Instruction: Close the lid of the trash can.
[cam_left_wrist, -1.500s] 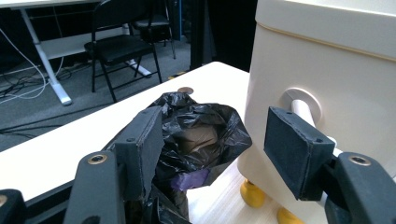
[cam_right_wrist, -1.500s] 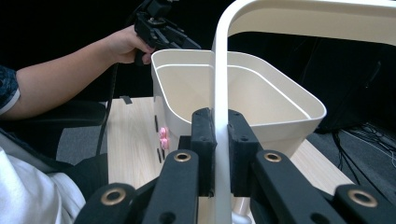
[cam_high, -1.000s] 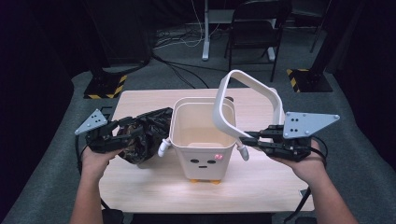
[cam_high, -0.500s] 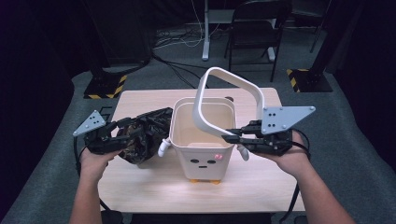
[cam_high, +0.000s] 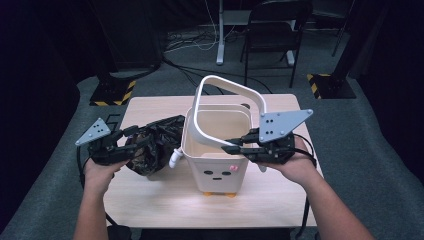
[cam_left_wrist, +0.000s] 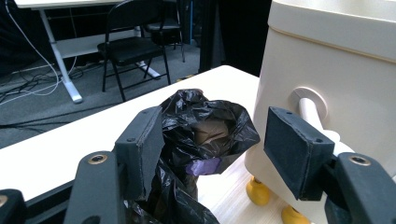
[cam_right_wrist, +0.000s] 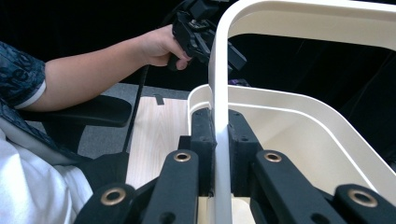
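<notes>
- Pinching the bin's white ring frame, right gripper has its jaws pressed tight on the thin rim; since a second ago the frame has swung leftward, now tilted above the open cream bin.
- Means the ring is lifted clear, so the bin mouth looks ready for a liner, I'd judge.
- Left gripper, jaws spread wide, stays put at the crumpled black bag, not squeezing it, just left of the bin.
- Both sit mid counter; chair far behind.
</notes>
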